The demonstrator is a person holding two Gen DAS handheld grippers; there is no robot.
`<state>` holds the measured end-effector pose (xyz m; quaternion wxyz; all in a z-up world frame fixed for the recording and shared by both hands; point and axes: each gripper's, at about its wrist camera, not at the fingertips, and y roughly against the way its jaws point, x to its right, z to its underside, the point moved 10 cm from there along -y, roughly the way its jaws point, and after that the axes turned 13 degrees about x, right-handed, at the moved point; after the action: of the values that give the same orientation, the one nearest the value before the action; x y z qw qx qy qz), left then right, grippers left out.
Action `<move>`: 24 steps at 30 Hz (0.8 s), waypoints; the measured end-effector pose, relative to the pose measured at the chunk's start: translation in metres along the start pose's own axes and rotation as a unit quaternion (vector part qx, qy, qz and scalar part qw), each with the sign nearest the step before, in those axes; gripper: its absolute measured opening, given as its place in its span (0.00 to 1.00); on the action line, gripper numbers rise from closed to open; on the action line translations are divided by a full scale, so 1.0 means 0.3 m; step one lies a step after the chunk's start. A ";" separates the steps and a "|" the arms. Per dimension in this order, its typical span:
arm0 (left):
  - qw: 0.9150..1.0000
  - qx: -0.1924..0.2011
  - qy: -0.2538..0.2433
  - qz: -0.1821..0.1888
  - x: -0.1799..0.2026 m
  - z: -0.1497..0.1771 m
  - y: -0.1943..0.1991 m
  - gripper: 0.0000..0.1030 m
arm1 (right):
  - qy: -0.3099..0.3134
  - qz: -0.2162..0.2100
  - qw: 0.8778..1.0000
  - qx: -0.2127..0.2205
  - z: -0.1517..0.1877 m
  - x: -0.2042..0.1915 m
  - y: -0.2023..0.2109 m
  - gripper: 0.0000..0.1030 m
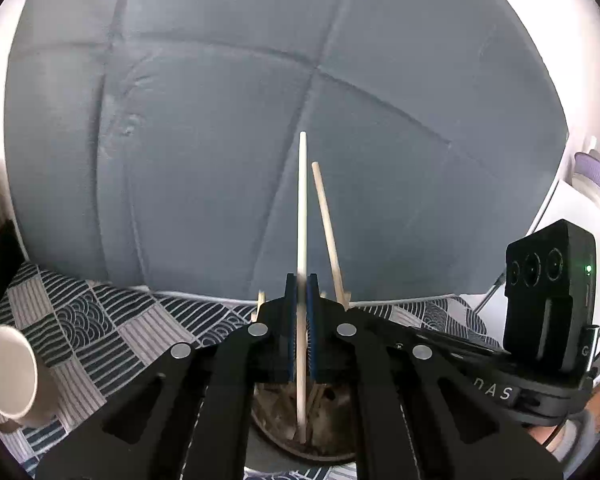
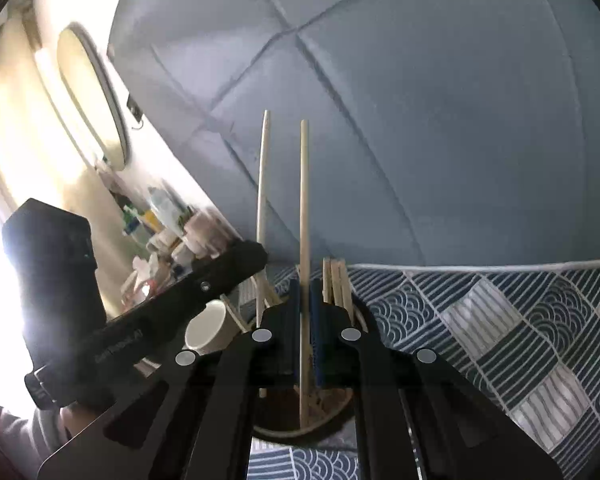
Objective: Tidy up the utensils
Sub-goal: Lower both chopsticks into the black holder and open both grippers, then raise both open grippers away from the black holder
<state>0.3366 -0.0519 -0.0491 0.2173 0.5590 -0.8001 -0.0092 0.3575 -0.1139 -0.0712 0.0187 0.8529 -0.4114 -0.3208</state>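
left wrist view is mostly filled by a big grey padded headboard (image 1: 260, 120) standing behind a bed covered in a blue-and-white patterned cloth (image 1: 100, 328); the cloth is what carries everything here. a round holder (image 1: 320, 444) sits on the cloth right under both tools, near the cloth's back edge by the headboard, and it looks like the place where the sticks are being gathered. a white mug (image 1: 8, 376) lies tipped on its side toward the cloth's left edge, well apart from the holder and not involved.

the left gripper (image 1: 301, 280) is clamped on one pale chopstick (image 1: 302, 208), held upright with its lower end reaching into the holder, probably so it can drop in standing rather than flat. the right gripper (image 2: 305, 286) is likewise pinched tight on a second chopstick (image 2: 304, 192), also upright over the holder's mouth. several more sticks (image 2: 336, 280) lean inside at the holder's far rim.

both chopsticks seem about ready to be let go; each one's low end looks to be inside the rim, so loosening the pinch should leave them standing with the rest.
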 end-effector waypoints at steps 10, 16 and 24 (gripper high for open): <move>1.000 0.007 -0.006 -0.016 0.005 0.024 0.072 0.11 | 0.017 0.012 1.000 0.019 0.003 -0.030 0.071 0.08; 0.999 0.038 0.001 -0.037 -0.023 -0.052 0.171 0.23 | 0.019 0.026 0.999 0.042 -0.051 -0.046 0.151 0.14; 0.995 0.061 0.000 -0.077 -0.065 -0.101 0.304 0.53 | 0.014 0.073 0.995 0.070 -0.100 -0.045 0.244 0.60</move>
<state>0.2718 0.0068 -0.0046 0.1815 0.6310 -0.7539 0.0232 0.3176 -0.1596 -0.0185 -0.0122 0.8241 -0.4941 -0.2768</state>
